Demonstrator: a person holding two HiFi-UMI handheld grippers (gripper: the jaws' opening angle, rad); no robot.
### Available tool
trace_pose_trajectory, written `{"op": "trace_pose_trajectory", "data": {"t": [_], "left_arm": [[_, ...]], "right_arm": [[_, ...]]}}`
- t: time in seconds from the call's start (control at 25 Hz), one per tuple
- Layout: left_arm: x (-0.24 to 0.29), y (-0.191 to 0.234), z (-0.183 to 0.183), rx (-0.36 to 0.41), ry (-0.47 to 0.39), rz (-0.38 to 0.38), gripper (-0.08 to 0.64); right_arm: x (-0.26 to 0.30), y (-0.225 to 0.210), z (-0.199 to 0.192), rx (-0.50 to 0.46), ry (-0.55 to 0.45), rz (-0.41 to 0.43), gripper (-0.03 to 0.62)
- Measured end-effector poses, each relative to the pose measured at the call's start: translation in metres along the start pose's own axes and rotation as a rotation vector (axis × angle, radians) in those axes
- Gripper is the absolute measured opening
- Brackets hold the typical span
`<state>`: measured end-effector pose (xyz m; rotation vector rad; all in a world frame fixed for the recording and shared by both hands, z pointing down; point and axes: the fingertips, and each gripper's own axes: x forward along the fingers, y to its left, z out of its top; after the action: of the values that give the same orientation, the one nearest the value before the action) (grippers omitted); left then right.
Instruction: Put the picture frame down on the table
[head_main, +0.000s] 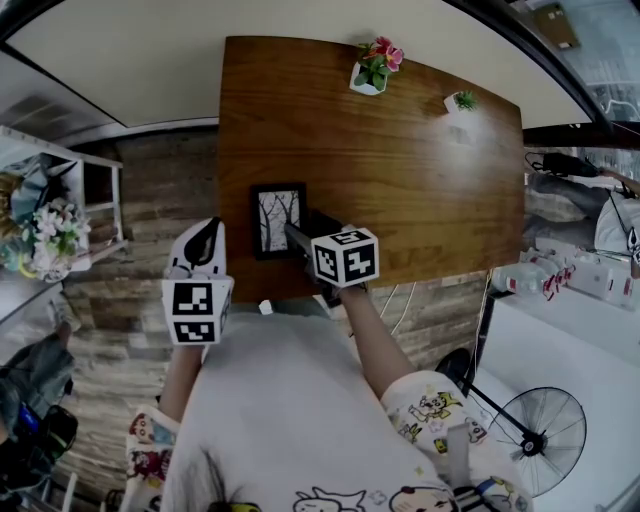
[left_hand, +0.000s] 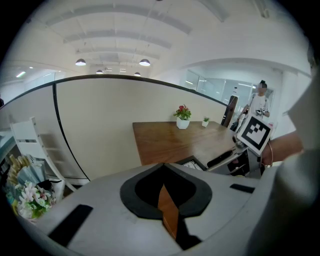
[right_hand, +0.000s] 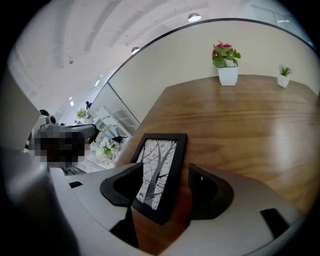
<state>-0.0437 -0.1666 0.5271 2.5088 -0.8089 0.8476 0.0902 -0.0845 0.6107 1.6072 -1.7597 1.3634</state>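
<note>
Your right hand-held gripper (right_hand: 166, 189) is open, its two black rubbery pads apart with the black rectangular picture frame (right_hand: 161, 172) sitting between them. The right pad is clear of the frame, and a strip of wood grain shows in the gap. The left pad overlaps the frame's other long edge, and I can't tell if it's actually touching. The frame has a matte black border around a black-and-white print of bare tree branches. From the head view it's face-up near the front edge of the brown wooden surface (head_main: 400, 170), over towards its left side. Can't say for sure whether it's fully flat on the wood.

Your left hand-held gripper (left_hand: 164, 172) is closed, with its curved black pads meeting at the tips and nothing between them. It's off the surface's front left corner, just beside the frame's end of things.

At the far edge sit a square white pot with pink-red flowers (head_main: 374, 68) and a small white pot with a spiky green plant (head_main: 460, 101), well apart from the frame.
</note>
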Motion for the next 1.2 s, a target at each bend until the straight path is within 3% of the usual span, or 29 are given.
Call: {"op": "trace_pose_trajectory", "data": {"t": [0.48, 1.2], "left_arm": [[-0.006, -0.006, 0.016, 0.026, -0.032, 0.008, 0.003], [-0.031, -0.021, 0.044, 0.069, -0.122, 0.036, 0.003]], "right_arm": [[-0.021, -0.003, 0.015, -0.010, -0.060, -0.002, 0.247], [-0.085, 0.007, 0.054, -0.105, -0.264, 0.001, 0.247]]}}
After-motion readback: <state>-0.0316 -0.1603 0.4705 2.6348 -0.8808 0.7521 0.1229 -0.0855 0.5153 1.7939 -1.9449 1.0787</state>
